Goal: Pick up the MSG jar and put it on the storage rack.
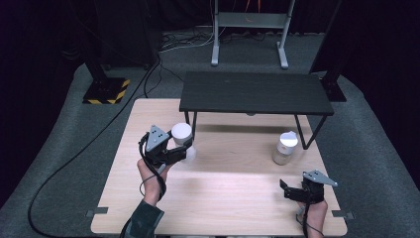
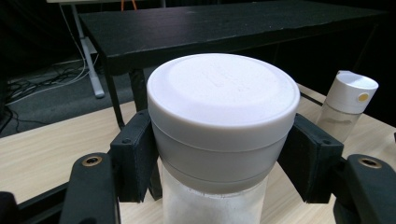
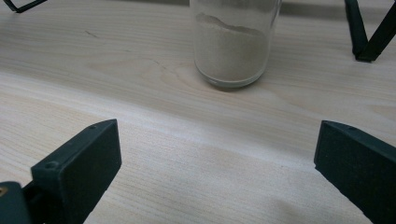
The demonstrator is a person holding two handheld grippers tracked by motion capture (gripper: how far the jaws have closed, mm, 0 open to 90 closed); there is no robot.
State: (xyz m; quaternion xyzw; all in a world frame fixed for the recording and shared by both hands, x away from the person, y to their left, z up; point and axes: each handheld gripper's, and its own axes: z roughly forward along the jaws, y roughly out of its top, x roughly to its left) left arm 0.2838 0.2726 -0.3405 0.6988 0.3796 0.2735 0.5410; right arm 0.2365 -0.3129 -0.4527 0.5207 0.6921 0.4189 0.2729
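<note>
1. Left gripper (image 1: 184, 150): jaws clamped on the jar (image 2: 223, 135), pads pressing just under its white lid (image 2: 223, 88), at ten o'clock on the table (image 1: 223, 198).
2. Jar sits beside the front left leg of the black shelf (image 1: 255, 92).
3. Right gripper (image 1: 287, 191): jaws spread wide, holding nothing, at four o'clock.
4. Second jar (image 1: 285, 148), with powder inside, stands upright at two o'clock, ahead of the right gripper and apart from it.

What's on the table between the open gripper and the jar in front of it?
Nothing. In the right gripper view, only bare wooden table lies between the right gripper and the powder jar.
</note>
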